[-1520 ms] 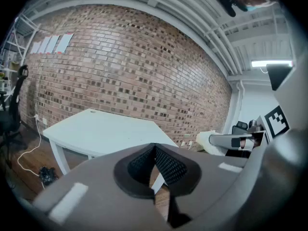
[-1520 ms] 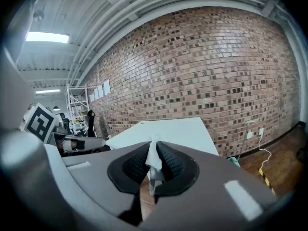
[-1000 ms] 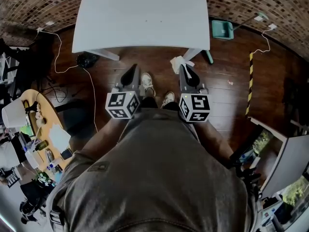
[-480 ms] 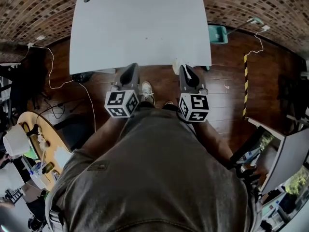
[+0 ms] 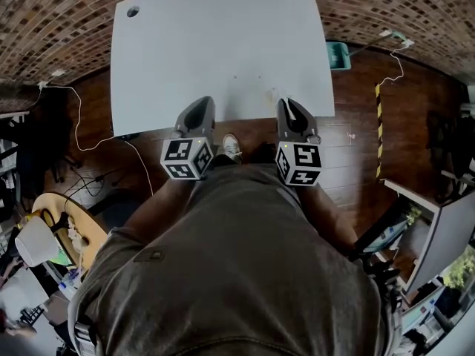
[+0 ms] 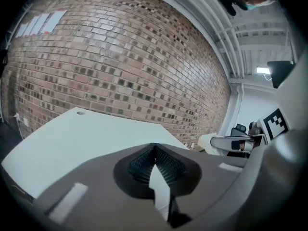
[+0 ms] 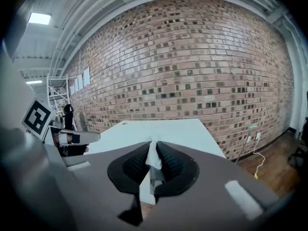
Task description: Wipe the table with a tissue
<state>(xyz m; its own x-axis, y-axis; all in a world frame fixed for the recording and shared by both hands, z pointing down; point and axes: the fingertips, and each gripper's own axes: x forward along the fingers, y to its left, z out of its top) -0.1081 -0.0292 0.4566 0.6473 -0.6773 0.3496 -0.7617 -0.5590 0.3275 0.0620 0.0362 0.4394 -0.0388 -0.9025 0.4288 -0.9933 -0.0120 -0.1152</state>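
The right gripper view shows the right gripper [image 7: 154, 146] with its jaws closed on a white tissue [image 7: 153, 160]. The tissue is pinched between the ribbed pads [image 7: 171, 165], and a small tuft sticks out past the tips. In the left gripper view, the jaws of the left gripper [image 6: 155, 147] are seen brought together at the tips, with nothing held between the pads [image 6: 140, 164].

Just beyond both sets of jaws a white table [image 7: 163, 129] is seen, its top bare and pale. In the head view both grippers are held side by side and apart, with their tips over the near edge of the table. The tissue is thus held at the near right part of the table, though contact with the top cannot be told.

A round hole [image 5: 133, 11] is seen at the far left corner of the top. Behind the table a brick wall [image 7: 192, 71] is seen. On the dark wood floor [image 5: 356, 147], to the right of the table, a teal dustpan [image 5: 338, 54] lies near the wall, and a strip of yellow-and-black tape [image 5: 378, 132] is laid nearer the person. A shoe [image 5: 231, 147] shows between the grippers, below the table edge.
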